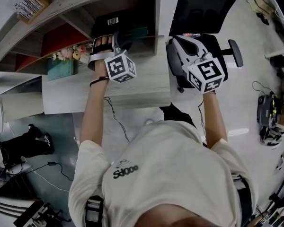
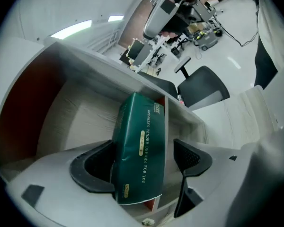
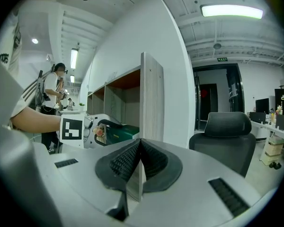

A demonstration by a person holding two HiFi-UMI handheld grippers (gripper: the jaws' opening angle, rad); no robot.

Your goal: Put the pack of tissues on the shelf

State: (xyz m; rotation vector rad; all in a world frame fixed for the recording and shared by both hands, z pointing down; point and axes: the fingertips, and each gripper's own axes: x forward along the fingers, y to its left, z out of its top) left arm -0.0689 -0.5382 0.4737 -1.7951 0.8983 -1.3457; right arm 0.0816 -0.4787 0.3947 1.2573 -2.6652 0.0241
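Straddling the shelved tissue pack (image 2: 140, 126), left gripper (image 2: 144, 156) jaws gape; right gripper (image 3: 140, 144) jaws shut.

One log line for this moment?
left gripper: open around tissue pack | pack: in shelf compartment | right gripper: shut, empty

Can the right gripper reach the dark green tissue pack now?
Probably not directly: the pale wooden shelf side panel faces the right gripper, and the open left gripper straddles the dark green tissue pack.
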